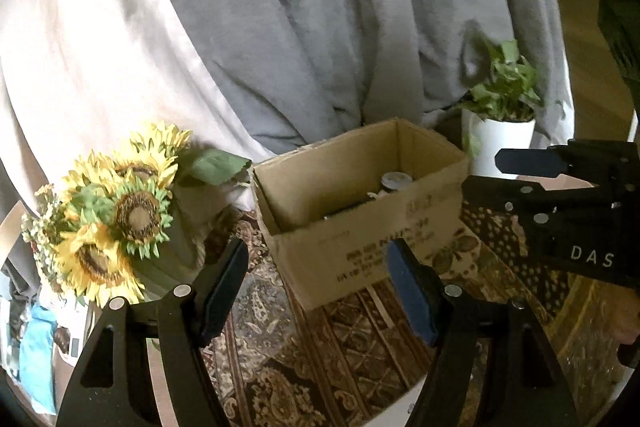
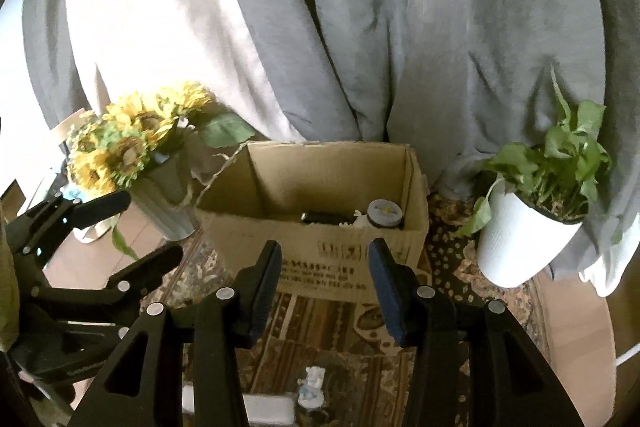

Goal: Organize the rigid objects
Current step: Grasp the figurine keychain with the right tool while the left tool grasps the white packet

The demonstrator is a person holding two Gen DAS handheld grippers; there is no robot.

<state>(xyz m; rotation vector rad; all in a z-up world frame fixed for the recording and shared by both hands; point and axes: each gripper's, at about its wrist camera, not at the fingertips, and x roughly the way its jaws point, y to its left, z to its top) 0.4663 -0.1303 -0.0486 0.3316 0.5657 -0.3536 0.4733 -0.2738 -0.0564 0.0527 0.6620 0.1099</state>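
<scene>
Both grabbers are let go and hold nothing; the left gripper (image 1: pixel 316 297) waits, the right gripper (image 2: pixel 322 289) is opening, near the cardboard box (image 2: pixel 320 259) that collects hard things.

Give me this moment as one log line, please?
left tongs: open, empty | right tongs: empty, opening | cardboard box: open-topped, items inside | small figurine: on rug, outside box
</scene>
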